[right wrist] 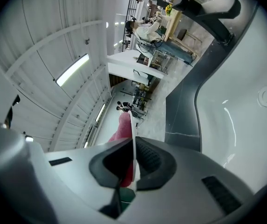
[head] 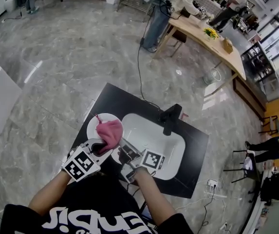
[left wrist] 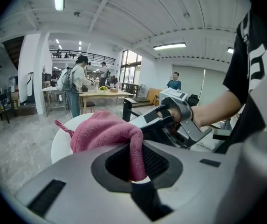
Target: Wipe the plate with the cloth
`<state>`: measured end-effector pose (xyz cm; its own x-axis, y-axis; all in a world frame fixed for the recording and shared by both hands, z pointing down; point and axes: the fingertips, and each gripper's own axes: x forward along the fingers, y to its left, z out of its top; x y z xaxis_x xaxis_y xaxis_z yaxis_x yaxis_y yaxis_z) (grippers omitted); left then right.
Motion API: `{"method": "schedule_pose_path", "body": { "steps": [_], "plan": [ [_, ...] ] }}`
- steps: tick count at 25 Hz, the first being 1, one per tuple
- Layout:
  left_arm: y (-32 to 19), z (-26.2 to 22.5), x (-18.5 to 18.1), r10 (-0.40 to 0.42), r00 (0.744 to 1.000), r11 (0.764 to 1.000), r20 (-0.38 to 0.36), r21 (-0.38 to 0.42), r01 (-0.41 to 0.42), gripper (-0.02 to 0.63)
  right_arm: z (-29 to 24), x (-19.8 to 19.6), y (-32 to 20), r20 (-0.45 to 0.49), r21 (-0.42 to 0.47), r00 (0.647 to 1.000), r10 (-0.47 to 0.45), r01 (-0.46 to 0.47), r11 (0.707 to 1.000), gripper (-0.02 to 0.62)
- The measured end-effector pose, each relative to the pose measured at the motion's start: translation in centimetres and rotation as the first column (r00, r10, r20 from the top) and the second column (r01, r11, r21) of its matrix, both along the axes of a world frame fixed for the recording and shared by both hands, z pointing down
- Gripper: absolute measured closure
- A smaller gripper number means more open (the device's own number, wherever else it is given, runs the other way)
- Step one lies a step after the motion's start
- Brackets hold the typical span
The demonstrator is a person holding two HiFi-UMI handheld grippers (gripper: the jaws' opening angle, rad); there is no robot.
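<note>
Pink cloth [left wrist: 103, 132]: clamped in left gripper [left wrist: 138, 174], bunched for wiping.
White plate [left wrist: 61, 146]: rim pinched by right gripper [right wrist: 133, 164], steadying it.

surf: blk counter [head: 129, 104] | set in: wht sink [head: 154, 135] | on: faucet [head: 171, 118]

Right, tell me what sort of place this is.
Probably an open lab or workshop hall: a white sink in a freestanding black table, polished stone floor, people at a long wooden table.
</note>
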<state>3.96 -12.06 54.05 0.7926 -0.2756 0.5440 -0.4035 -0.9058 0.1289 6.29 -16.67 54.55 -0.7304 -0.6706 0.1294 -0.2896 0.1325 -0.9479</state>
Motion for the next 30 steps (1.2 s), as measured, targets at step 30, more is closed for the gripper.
{"method": "schedule_pose_path", "body": {
  "steps": [30],
  "plan": [
    [-6.0, -0.3, -6.2, -0.155, 0.981, 0.985, 0.113, 0.090, 0.145, 0.555, 0.8, -1.1, 2.3, 0.072, -0.032, 0.997, -0.003, 0.005, 0.999, 0.563]
  ]
}}
